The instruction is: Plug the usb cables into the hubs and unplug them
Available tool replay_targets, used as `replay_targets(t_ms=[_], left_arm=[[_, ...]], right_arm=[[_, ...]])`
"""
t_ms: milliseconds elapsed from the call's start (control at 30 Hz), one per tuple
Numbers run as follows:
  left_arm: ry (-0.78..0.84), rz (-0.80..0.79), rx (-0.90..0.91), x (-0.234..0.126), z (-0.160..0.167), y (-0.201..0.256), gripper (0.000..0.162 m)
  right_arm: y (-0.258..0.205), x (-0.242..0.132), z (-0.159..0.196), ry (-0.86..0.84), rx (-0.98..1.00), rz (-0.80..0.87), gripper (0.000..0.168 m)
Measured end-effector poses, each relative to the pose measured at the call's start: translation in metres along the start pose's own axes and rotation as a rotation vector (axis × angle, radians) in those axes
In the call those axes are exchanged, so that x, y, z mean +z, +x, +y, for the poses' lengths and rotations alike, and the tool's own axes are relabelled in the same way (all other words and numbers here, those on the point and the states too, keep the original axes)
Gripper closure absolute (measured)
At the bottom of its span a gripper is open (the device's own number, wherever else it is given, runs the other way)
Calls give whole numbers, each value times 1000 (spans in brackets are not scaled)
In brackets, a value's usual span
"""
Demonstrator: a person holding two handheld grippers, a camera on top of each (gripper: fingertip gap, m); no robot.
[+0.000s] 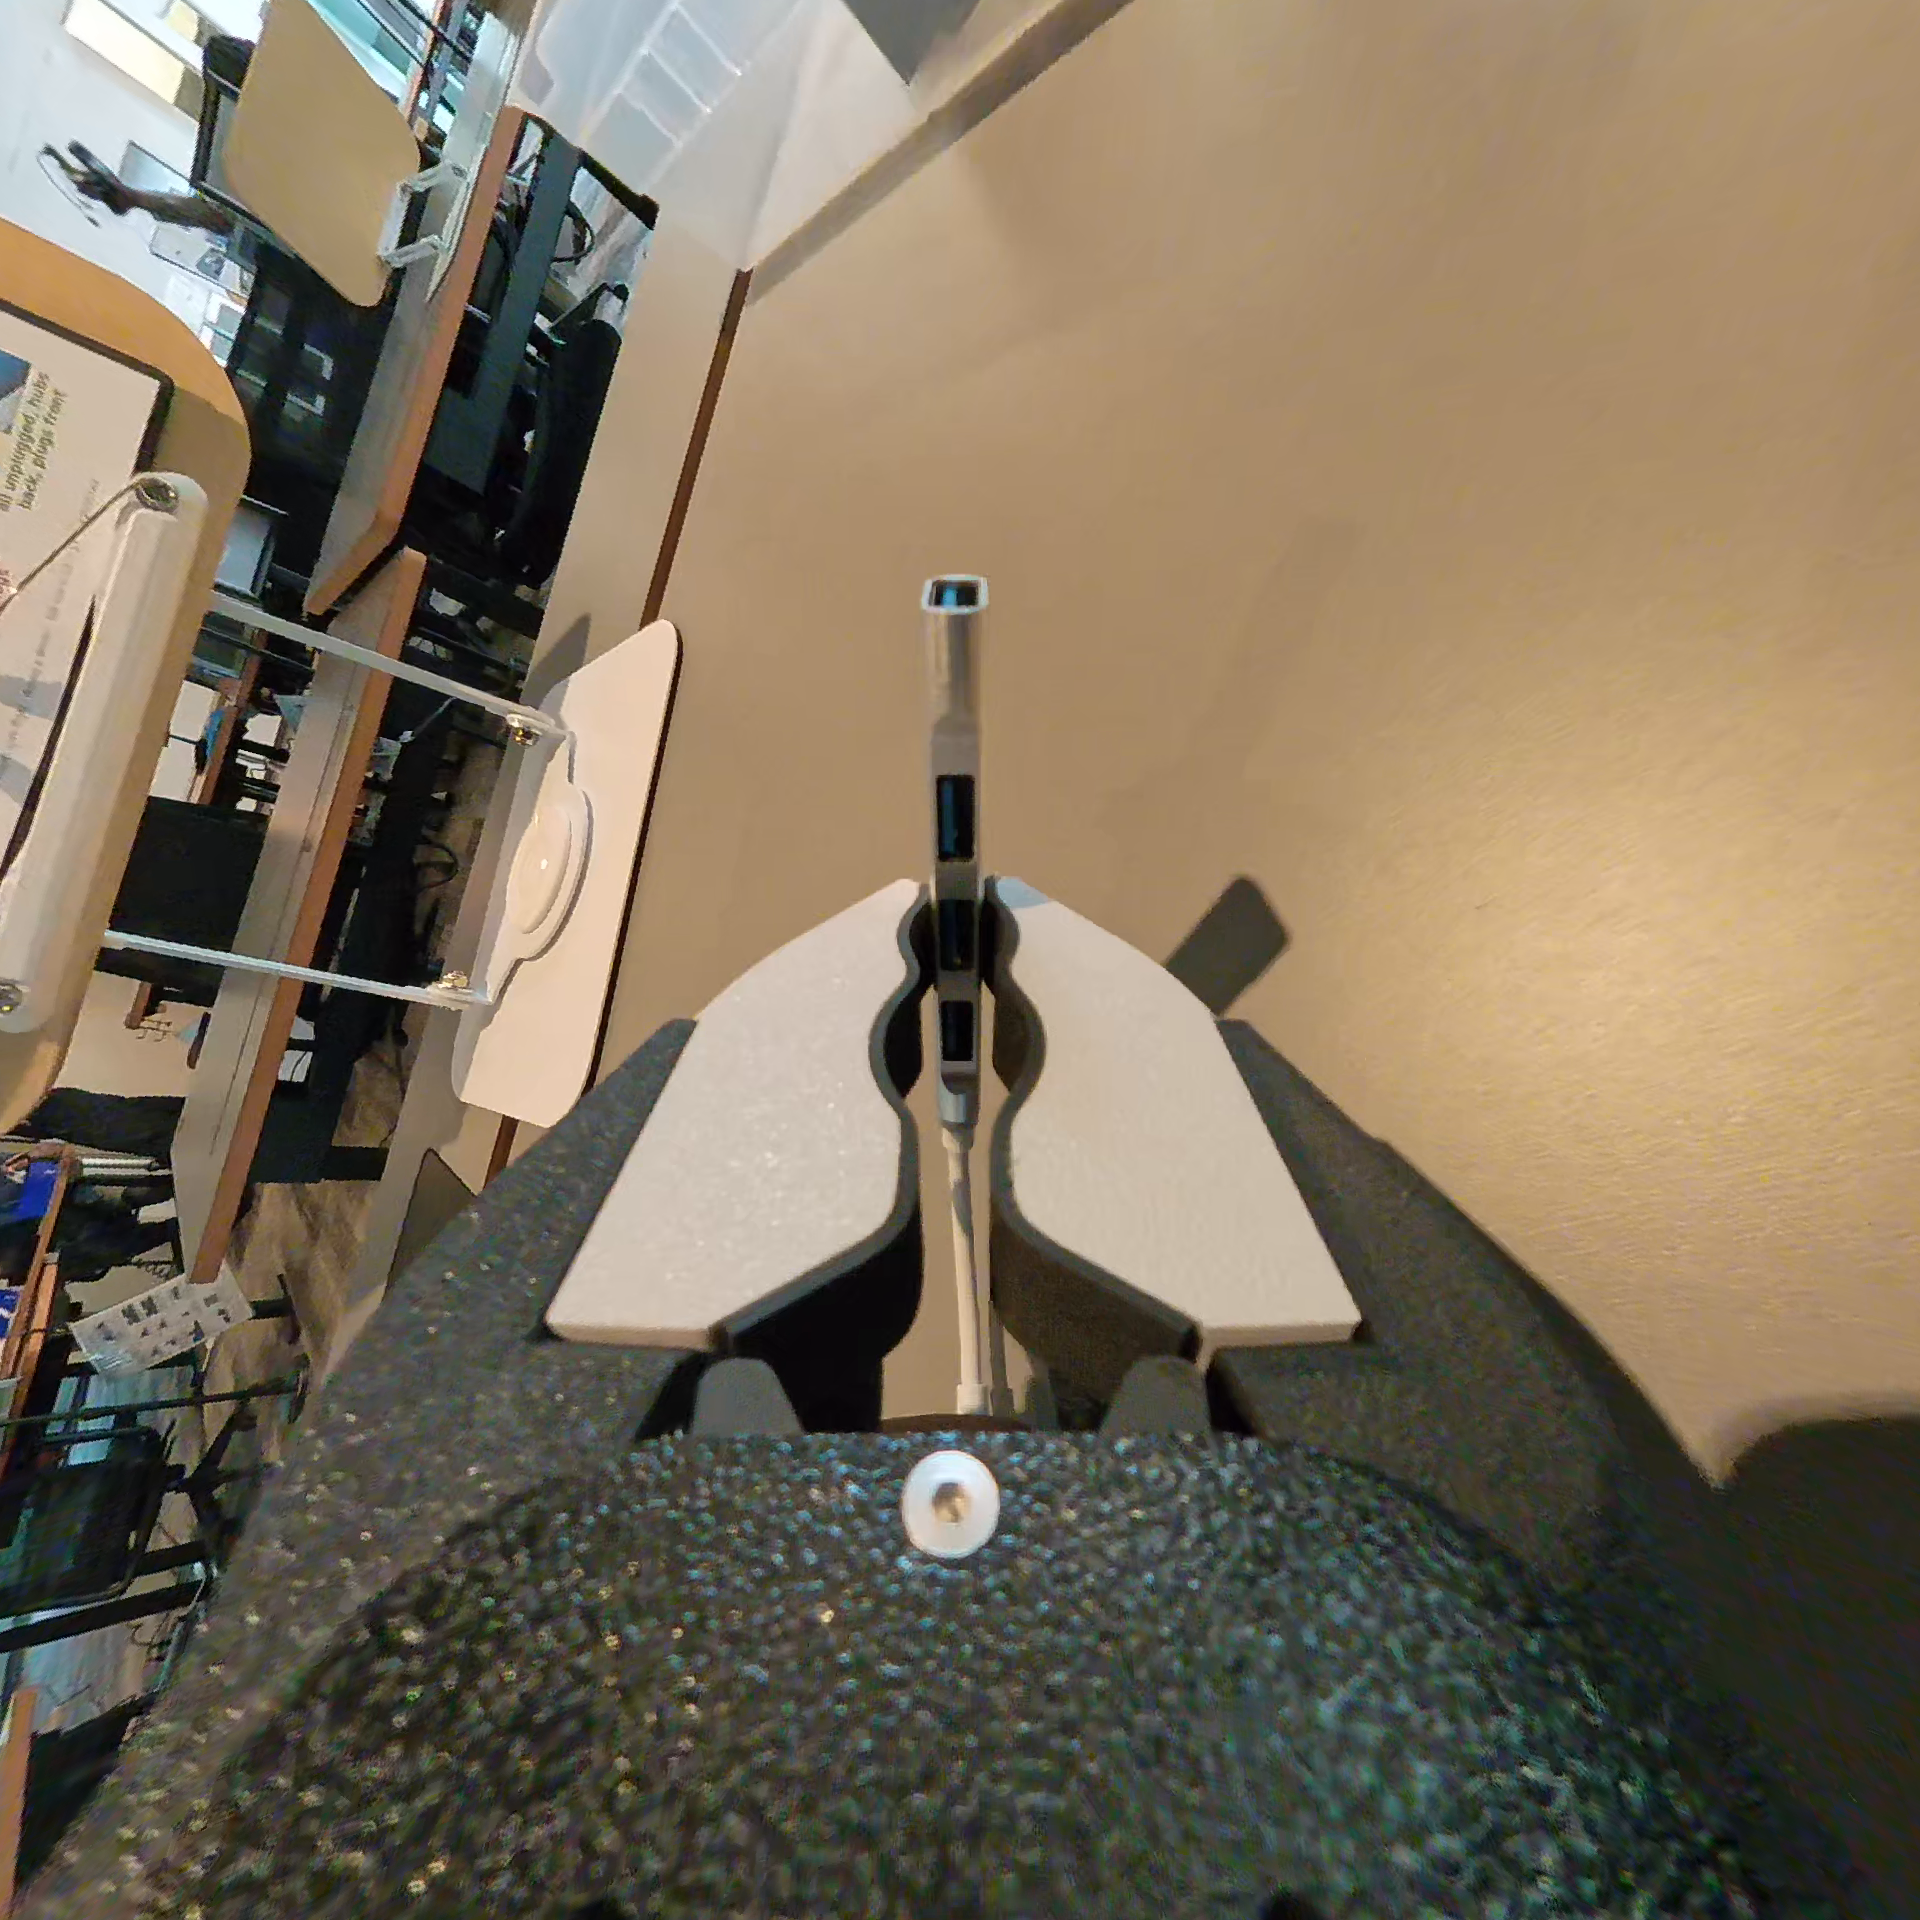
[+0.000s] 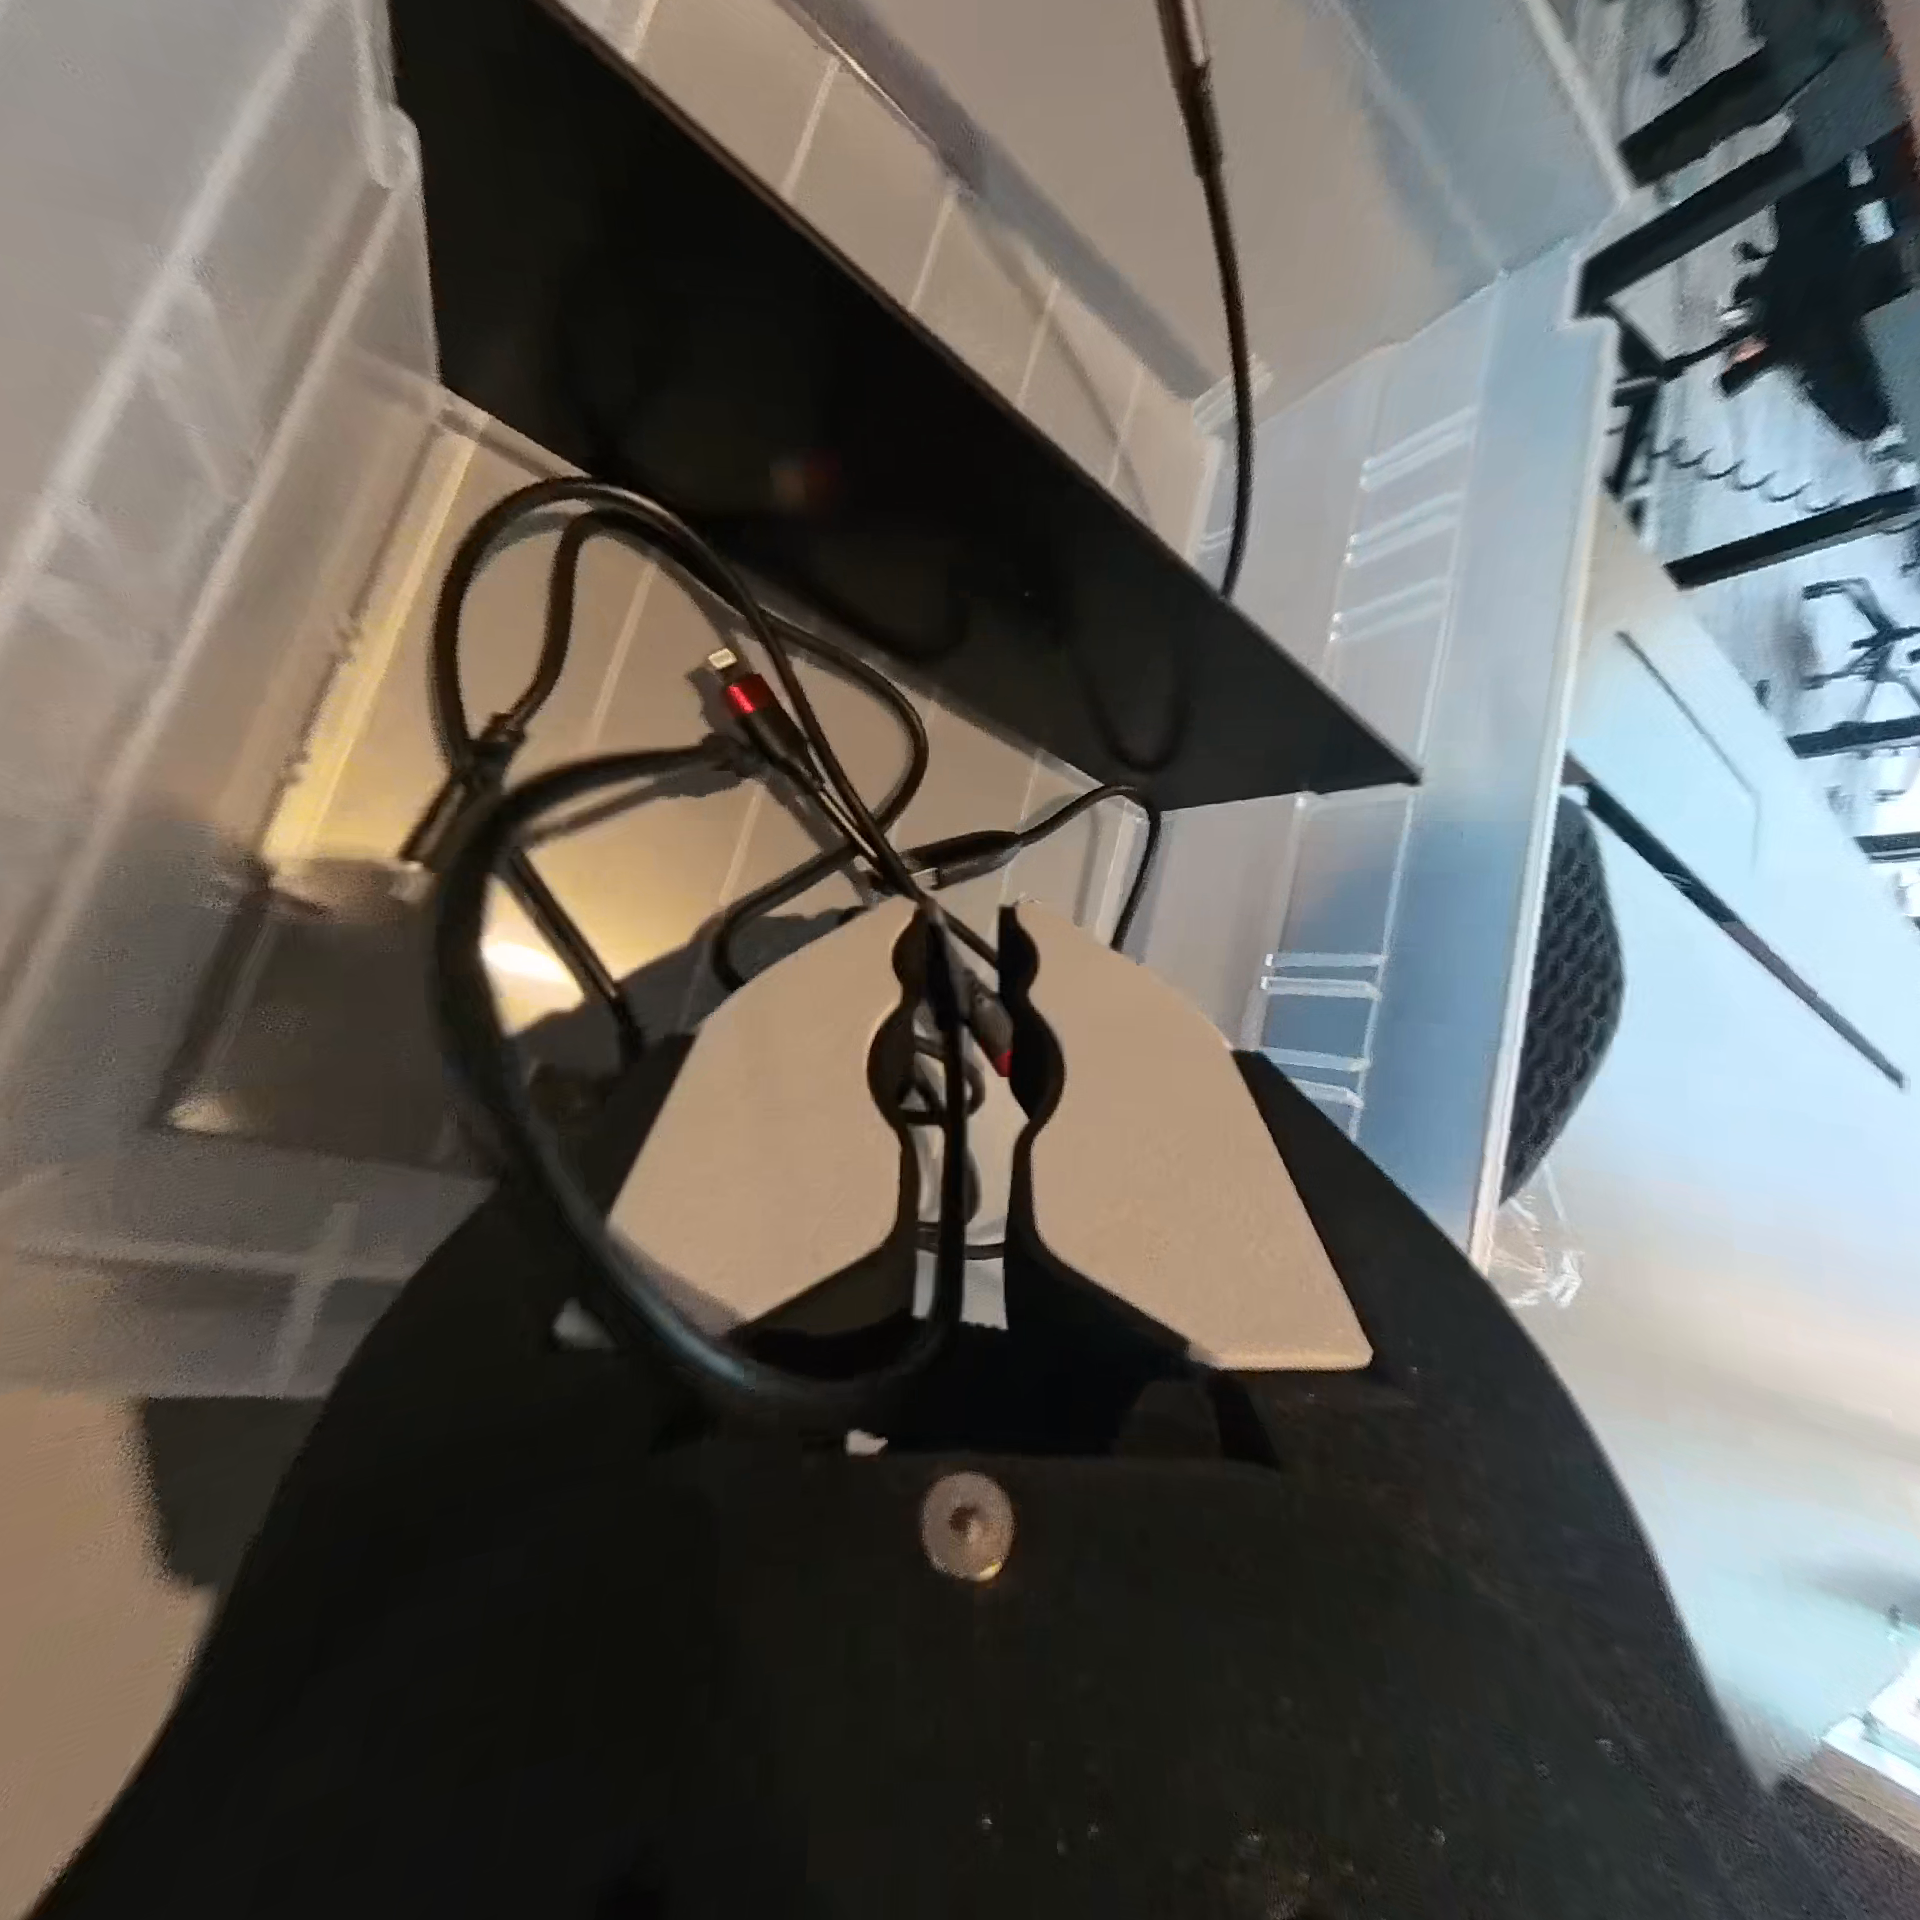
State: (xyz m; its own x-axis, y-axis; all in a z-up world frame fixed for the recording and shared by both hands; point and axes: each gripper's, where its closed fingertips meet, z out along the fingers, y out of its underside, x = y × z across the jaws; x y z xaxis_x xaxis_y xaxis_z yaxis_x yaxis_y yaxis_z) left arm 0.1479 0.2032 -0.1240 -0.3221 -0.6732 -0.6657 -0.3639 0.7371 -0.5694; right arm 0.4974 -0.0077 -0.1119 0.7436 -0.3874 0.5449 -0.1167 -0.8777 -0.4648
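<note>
In the left wrist view my left gripper (image 1: 956, 904) is shut on a slim silver USB hub (image 1: 956, 727). The hub stands edge-on between the fingers, its blue ports facing me, and its white lead (image 1: 966, 1268) runs back between the jaws. It hangs above the tan table (image 1: 1455, 623). In the right wrist view my right gripper (image 2: 961, 925) is shut on a black cable with a red-collared plug (image 2: 977, 1013). More black cable loops (image 2: 488, 935) trail from it, and another red-tipped plug (image 2: 740, 694) hangs free beyond. That view is blurred.
A clear plastic bin (image 2: 1403, 623) and a dark flat panel (image 2: 831, 395) stand behind the cables. A dark tab (image 1: 1231, 935) lies on the table right of the left gripper. A white stand with clear rods (image 1: 561, 862) sits at the table's left edge. There is about 40 cm between the tips of the two grippers.
</note>
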Motion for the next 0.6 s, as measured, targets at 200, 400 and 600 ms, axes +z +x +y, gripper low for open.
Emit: replay_targets(t_ms=[200, 400, 600], left_arm=[[1, 3, 2, 0, -1, 1, 154], [0, -1, 2, -1, 0, -1, 154], [3, -1, 7, -1, -2, 0, 154]], right_arm=[[-16, -15, -1, -37, 25, -128, 113], [-25, -32, -23, 80, 48, -198, 95], [-10, -40, -49, 249, 212, -247, 98]])
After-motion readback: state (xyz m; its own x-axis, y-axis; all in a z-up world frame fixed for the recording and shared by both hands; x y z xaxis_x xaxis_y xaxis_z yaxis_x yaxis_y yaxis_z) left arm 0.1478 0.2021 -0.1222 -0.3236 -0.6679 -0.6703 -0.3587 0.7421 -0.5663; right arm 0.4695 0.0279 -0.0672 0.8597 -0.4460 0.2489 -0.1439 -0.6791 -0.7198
